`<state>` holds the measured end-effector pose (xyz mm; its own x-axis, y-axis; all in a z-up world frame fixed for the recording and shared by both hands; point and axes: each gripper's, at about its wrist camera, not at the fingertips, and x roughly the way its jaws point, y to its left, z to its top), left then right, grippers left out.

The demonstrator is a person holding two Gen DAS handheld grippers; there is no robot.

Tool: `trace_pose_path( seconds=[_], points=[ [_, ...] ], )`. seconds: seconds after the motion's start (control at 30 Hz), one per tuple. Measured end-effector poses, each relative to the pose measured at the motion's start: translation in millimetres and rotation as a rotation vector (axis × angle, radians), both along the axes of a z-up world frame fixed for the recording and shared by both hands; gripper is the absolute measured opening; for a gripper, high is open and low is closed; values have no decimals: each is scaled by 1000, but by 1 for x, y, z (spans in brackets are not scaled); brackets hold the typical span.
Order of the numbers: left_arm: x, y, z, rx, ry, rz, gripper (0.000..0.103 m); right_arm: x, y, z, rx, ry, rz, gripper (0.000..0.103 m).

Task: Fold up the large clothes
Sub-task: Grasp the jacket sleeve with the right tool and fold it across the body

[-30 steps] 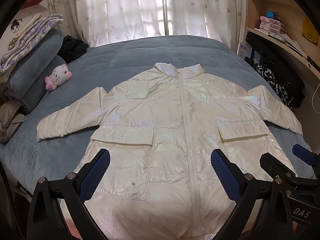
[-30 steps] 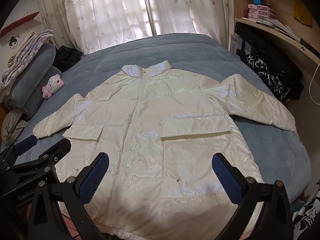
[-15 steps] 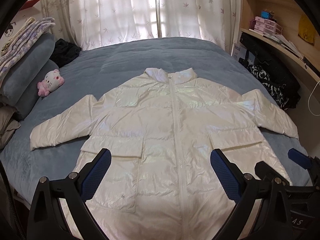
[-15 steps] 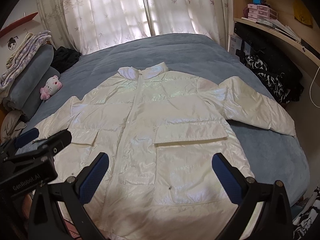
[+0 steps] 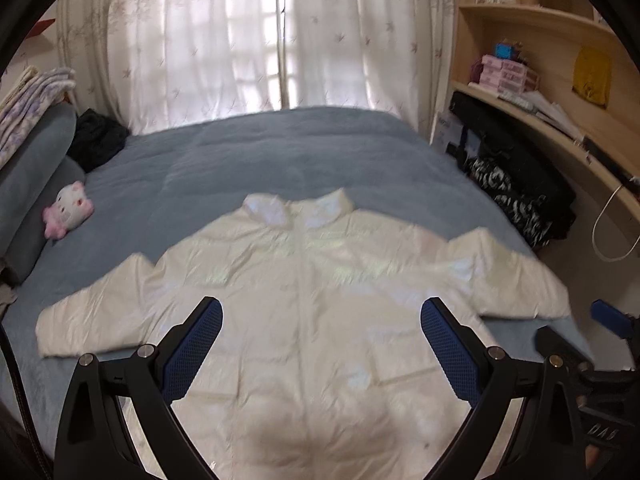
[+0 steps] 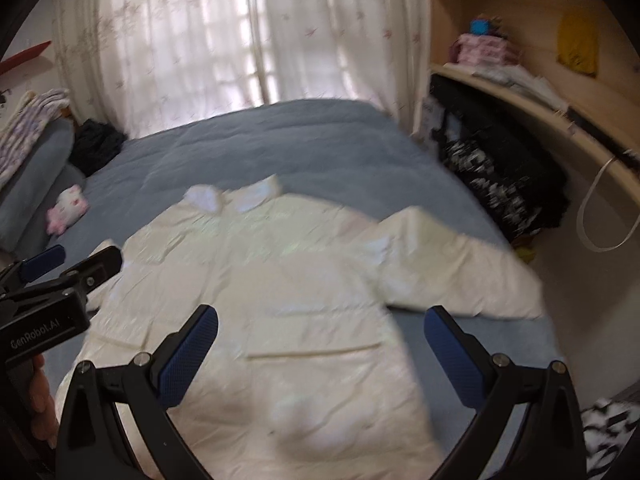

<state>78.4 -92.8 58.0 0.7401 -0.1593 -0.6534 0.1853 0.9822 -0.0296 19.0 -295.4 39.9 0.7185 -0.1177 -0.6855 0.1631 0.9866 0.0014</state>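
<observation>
**What I count from here**

One glossy white padded jacket [image 5: 320, 320] with two sleeves; one blue-grey quilted bed [image 5: 256, 160]; one pink-and-white plush cat toy [image 5: 69, 209]; two sheer flowered curtains [image 5: 200, 40]; and my two grippers, left [image 5: 320, 348] and right [image 6: 320, 356]

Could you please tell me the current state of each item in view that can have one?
White jacket: spread flat, front up, closed down the front, sleeves out, unfolded.
Left tool: open, empty, above the jacket.
Right tool: open, empty, above the jacket.
Curtains: drawn shut.
Plush toy: lying against the pillow.
</observation>
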Motion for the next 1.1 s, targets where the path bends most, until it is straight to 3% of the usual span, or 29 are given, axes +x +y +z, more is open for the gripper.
trace_pose_path(
  seconds=[0.13, 0.27, 0.43, 0.5, 0.63, 0.83, 0.97, 1.1],
  points=[
    [14, -19, 21, 13, -70, -34, 99, 5, -23, 34, -88, -56, -50, 103],
    [27, -41, 44, -50, -70, -115, 101, 18, -47, 60, -178, -75, -78, 103],
    [45, -76, 58, -46, -101, -138, 102, 46, -99, 64, -202, -42, -174, 103],
    [56, -93, 54, -52, -97, -150, 102, 61, -135, 52, -119, 7, -223, 103],
    [84, -122, 24, -75, -27, -145, 102, 87, -203, -2, 133, 152, -274, 103],
    [137, -164, -54, -70, 105, -79, 102, 87, -304, -107, 456, 318, -477, 91],
    [160, -185, -98, -47, 168, -62, 102, 70, -351, -153, 589, 364, -619, 91],
    [178, -208, -138, 35, 207, -57, 102, 55, -372, -185, 705, 378, -711, 91]
  ],
)
